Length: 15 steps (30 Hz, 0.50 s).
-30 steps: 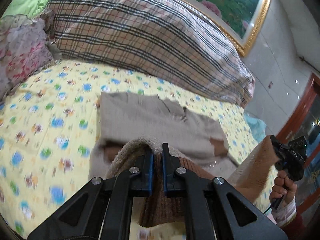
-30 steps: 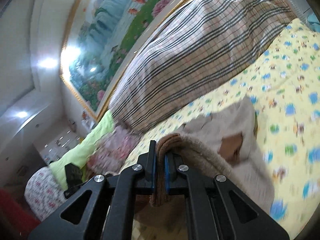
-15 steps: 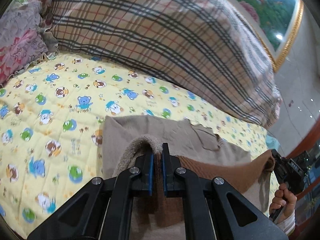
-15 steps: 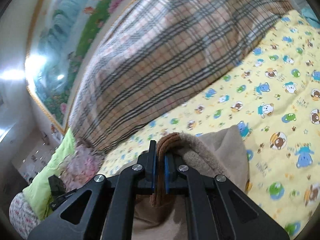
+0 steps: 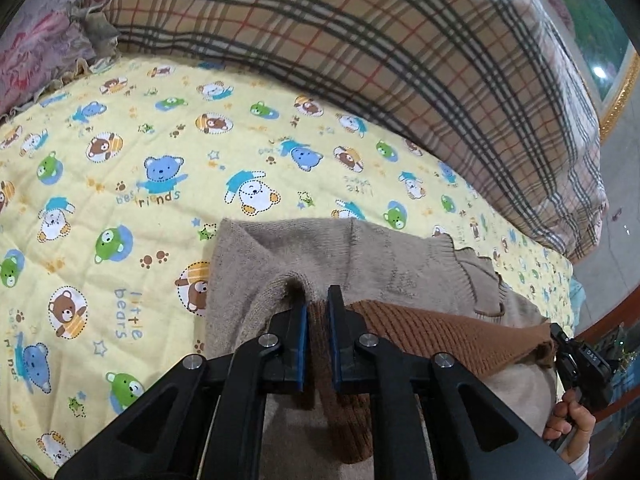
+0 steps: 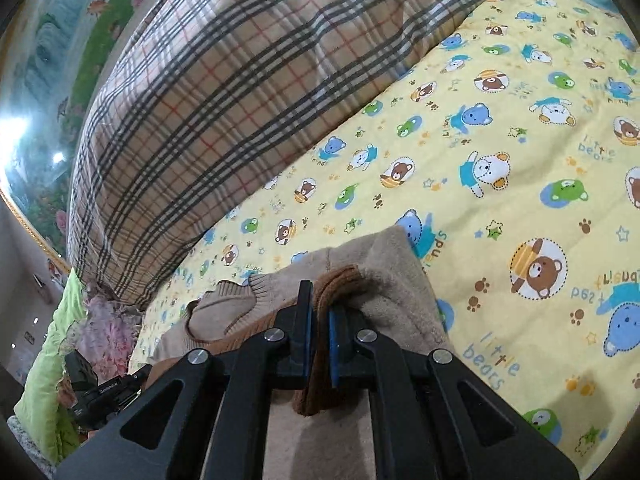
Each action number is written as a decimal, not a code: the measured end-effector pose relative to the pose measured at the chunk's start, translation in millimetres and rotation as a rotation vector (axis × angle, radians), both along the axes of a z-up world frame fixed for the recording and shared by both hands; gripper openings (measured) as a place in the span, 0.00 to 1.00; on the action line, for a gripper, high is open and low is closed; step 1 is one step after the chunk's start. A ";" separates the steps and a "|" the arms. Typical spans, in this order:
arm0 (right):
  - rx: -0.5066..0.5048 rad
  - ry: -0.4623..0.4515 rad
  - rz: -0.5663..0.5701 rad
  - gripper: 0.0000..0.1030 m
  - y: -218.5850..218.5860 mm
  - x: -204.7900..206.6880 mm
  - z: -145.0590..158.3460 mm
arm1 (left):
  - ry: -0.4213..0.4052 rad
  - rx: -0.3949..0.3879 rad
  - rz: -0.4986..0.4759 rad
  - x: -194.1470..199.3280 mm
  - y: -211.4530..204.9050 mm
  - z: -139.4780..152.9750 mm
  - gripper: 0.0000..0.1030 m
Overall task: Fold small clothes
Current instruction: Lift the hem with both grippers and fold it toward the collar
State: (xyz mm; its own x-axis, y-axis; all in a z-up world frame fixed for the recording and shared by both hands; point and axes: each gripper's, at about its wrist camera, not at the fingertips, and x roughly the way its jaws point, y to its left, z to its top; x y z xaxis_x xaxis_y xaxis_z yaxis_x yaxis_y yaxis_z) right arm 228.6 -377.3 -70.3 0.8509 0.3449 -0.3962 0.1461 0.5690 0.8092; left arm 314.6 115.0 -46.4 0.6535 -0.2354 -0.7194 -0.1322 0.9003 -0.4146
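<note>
A small beige knit sweater [image 5: 380, 256] with a brown ribbed hem [image 5: 440, 336] lies on the yellow bear-print sheet [image 5: 120, 184]. My left gripper [image 5: 317, 308] is shut on one corner of the brown hem, low over the sweater's upper part. My right gripper [image 6: 319, 304] is shut on the other hem corner of the sweater [image 6: 392, 280]; it also shows at the right edge of the left wrist view [image 5: 580, 364]. The hem is stretched between both grippers, folded over toward the sweater's neckline [image 6: 224, 308].
A large plaid pillow [image 5: 380, 60] runs along the far side of the bed. A pink floral cushion [image 5: 36, 48] and a green cushion [image 6: 48, 360] lie at one end. A framed picture [image 6: 48, 60] hangs behind the pillow.
Both grippers have carried the hem forward and down, over the sweater toward its neckline. The views now sit much closer to the sheet.
</note>
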 end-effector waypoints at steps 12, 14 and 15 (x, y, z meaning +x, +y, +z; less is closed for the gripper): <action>-0.050 -0.071 -0.074 0.57 -4.3 -42.6 39.0 | -0.103 0.002 -0.015 -72.9 10.9 58.3 0.68; -0.111 -0.097 0.033 0.55 19.6 -47.8 50.6 | -0.105 -0.004 -0.136 -88.8 -14.9 59.9 0.68; -0.142 -0.100 0.087 0.54 32.7 -48.5 53.8 | -0.101 0.009 -0.203 -94.9 -31.7 59.3 0.68</action>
